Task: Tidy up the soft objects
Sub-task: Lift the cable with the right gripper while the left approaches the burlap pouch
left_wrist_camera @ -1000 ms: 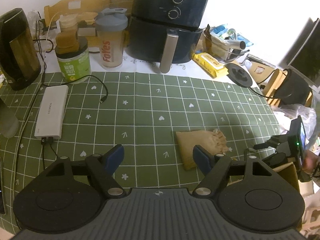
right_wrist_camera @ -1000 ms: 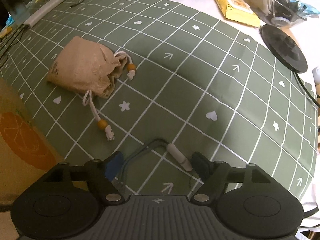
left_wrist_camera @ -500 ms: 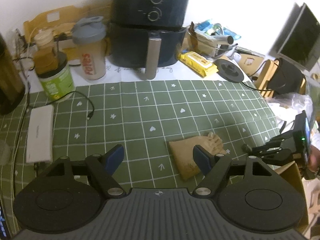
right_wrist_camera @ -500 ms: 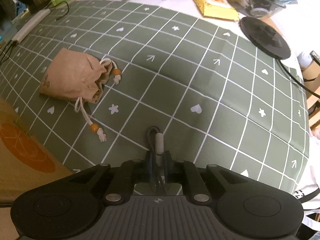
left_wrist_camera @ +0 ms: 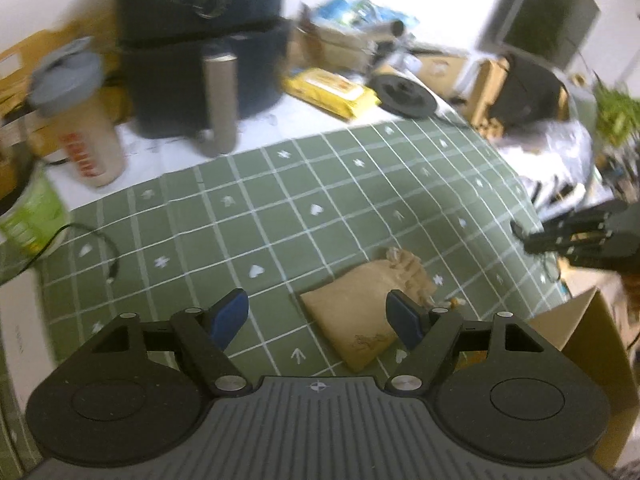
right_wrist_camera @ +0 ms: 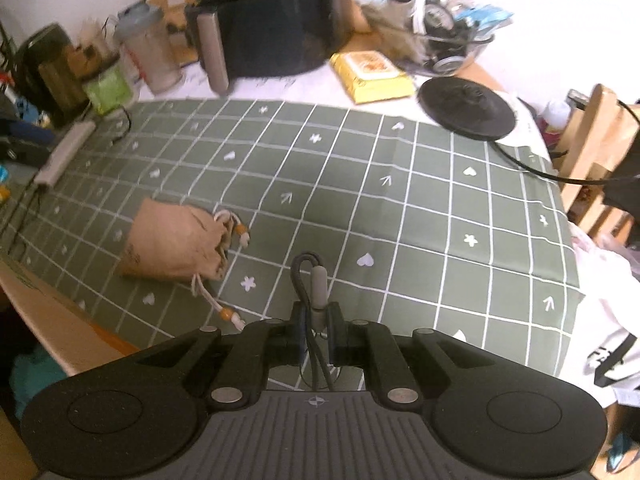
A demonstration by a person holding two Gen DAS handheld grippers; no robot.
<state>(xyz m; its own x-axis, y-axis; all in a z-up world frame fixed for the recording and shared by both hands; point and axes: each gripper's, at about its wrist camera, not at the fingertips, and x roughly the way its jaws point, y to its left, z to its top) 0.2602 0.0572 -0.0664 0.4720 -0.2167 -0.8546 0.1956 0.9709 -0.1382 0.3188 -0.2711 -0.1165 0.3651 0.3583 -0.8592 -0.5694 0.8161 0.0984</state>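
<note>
A tan drawstring pouch (left_wrist_camera: 362, 314) lies on the green checked cloth (left_wrist_camera: 248, 216); it also shows in the right wrist view (right_wrist_camera: 172, 244) with beaded cords trailing toward me. My left gripper (left_wrist_camera: 318, 316) is open just above and in front of the pouch, its right finger over the pouch's edge. My right gripper (right_wrist_camera: 315, 320) is shut on a dark cable with a grey plug (right_wrist_camera: 318, 286) and holds it above the cloth, right of the pouch. It shows at the right edge of the left wrist view (left_wrist_camera: 576, 236).
A dark air fryer (right_wrist_camera: 264, 16), shaker bottle (right_wrist_camera: 150, 56), green tub (right_wrist_camera: 106, 86), yellow wipes pack (right_wrist_camera: 372, 76) and black round base (right_wrist_camera: 466, 108) stand at the back. A white power bank (right_wrist_camera: 64, 152) lies left. A cardboard box (left_wrist_camera: 592, 344) stands at the near edge.
My right gripper closed on the cable plug and lifted it off the cloth. My left gripper swung right and nearer to the pouch, still open.
</note>
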